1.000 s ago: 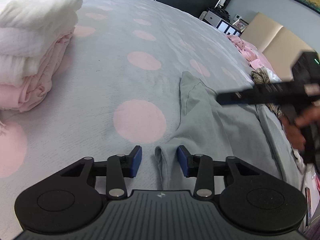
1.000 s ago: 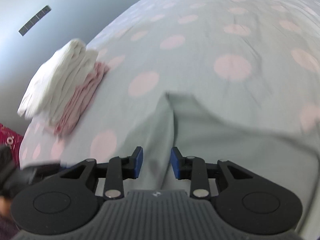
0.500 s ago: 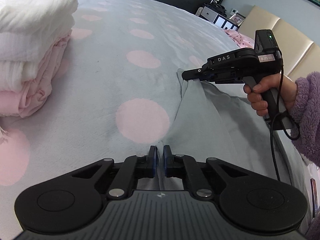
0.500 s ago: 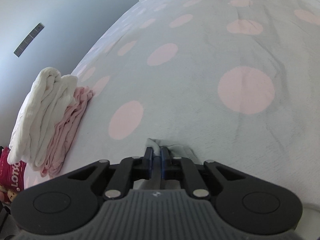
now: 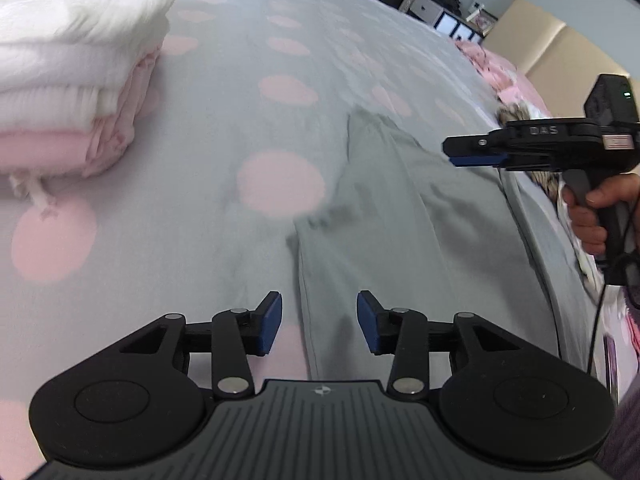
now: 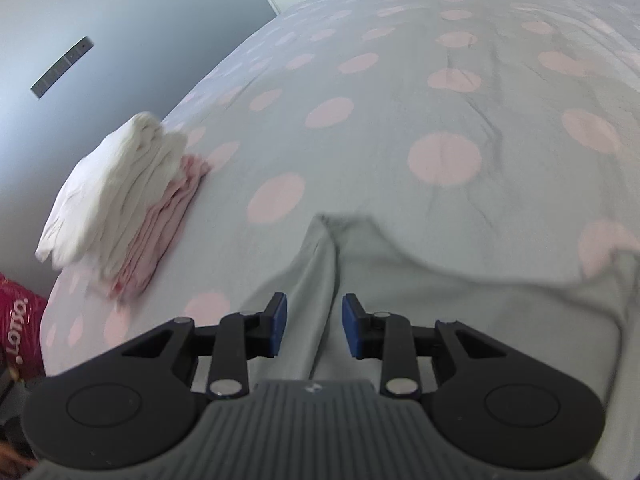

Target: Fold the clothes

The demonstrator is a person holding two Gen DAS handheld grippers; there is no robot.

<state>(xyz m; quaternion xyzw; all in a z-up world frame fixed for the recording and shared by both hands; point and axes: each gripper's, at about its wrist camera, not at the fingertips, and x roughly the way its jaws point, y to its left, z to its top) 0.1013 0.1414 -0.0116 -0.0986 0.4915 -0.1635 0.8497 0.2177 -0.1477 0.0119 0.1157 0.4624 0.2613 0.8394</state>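
A grey garment (image 5: 400,220) lies folded lengthwise on the spotted bedspread (image 5: 224,128). My left gripper (image 5: 319,320) hovers over its near edge. Its jaws are opening, and the cloth lies below them without touching the blue pads. My right gripper (image 5: 452,152), held by a hand (image 5: 588,208), floats above the garment's far right side. In the right wrist view the right gripper (image 6: 314,322) is also opening over a crease of the garment (image 6: 440,312), pinching nothing.
A stack of folded white and pink clothes (image 5: 72,80) sits on the bed at the left, and is also in the right wrist view (image 6: 120,200). Pink unfolded clothes (image 5: 496,68) lie near the beige headboard (image 5: 552,48). A red bag (image 6: 16,312) stands beside the bed.
Half a second ago both grippers were shut on the garment's edge. Both have since let go, opened and drawn back above it. The garment now rests on the bed.
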